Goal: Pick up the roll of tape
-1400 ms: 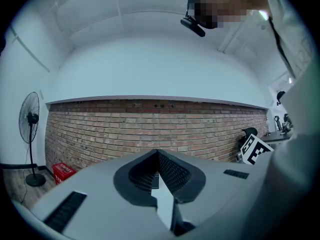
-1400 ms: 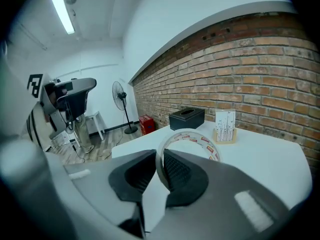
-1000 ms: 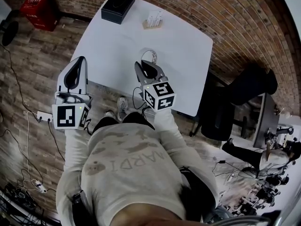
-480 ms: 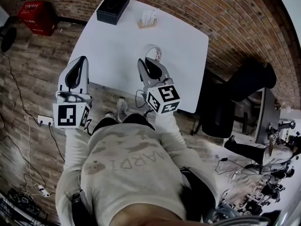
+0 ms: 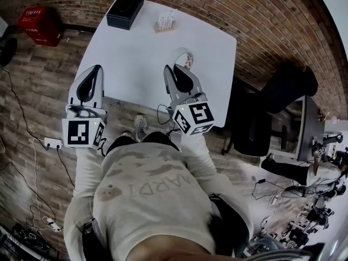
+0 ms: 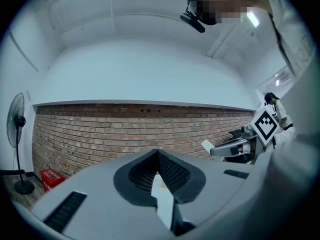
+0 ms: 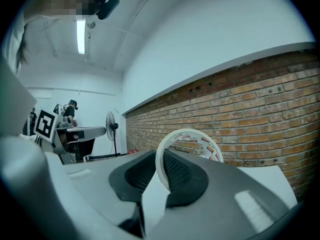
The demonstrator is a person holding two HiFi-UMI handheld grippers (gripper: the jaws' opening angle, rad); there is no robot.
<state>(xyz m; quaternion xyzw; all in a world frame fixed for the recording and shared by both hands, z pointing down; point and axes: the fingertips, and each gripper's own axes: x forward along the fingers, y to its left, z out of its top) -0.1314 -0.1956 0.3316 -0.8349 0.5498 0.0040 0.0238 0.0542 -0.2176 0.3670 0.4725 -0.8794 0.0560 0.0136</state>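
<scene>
The roll of tape (image 5: 184,56), a white ring with red print inside, hangs above the white table (image 5: 136,48). My right gripper (image 5: 178,68) is shut on it. In the right gripper view the roll of tape (image 7: 187,132) stands upright, its band pinched between the black pads of the right gripper (image 7: 159,155). My left gripper (image 5: 93,68) hovers at the table's near left edge. In the left gripper view the left gripper (image 6: 157,151) has its jaw tips touching and nothing between them.
A black box (image 5: 125,10) and a small wooden holder with white items (image 5: 166,22) stand at the table's far edge. A red crate (image 5: 38,19) and cables lie on the floor at left. An office chair (image 5: 272,113) stands to the right. Brick wall lies beyond.
My right gripper has risen with the tape in it and drifted right and further over the table. The left gripper has shifted only slightly.
</scene>
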